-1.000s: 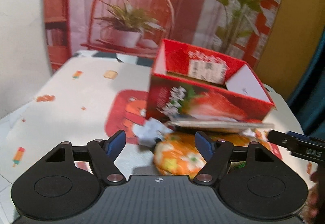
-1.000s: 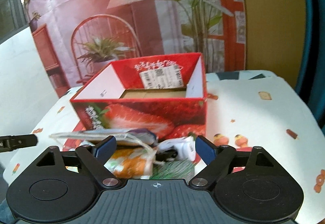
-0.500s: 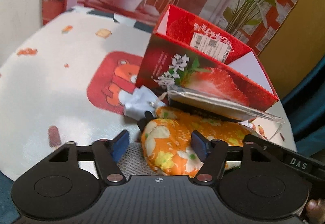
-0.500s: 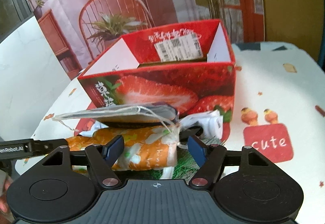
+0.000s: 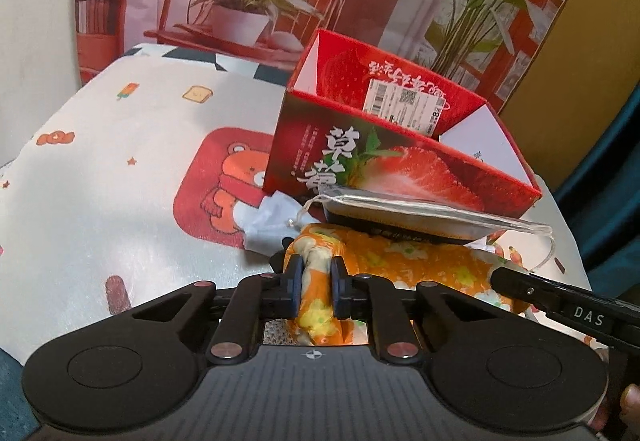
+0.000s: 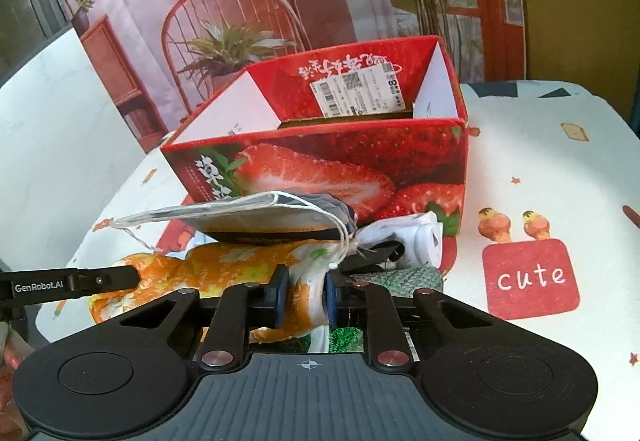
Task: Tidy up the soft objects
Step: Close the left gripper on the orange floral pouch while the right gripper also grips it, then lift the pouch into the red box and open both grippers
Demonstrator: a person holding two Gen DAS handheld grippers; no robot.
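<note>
An orange floral cloth (image 5: 400, 261) (image 6: 224, 261) lies in front of the red strawberry box (image 5: 400, 169) (image 6: 320, 161). My left gripper (image 5: 316, 281) is closing on the cloth's left end, which is bunched between its pads. At the other end my right gripper (image 6: 304, 293) is closing too, its pads pressing a white-edged fold. On top of the cloth rests a flat clear pouch (image 5: 420, 213) (image 6: 260, 217) with a dark item and string. Each gripper's finger shows at the edge of the other's view.
A pale crumpled cloth (image 5: 272, 221) lies left of the pile by the box. A rolled white sock (image 6: 420, 237) and a green knitted piece (image 6: 408, 277) sit to the right. The table's patterned cover (image 5: 120, 181) spreads around; a person's fingertip (image 5: 632, 405) shows at the lower right.
Both grippers have sunk toward the pile and their jaws have gone from wide open to pinched on the two ends of the orange floral cloth.
</note>
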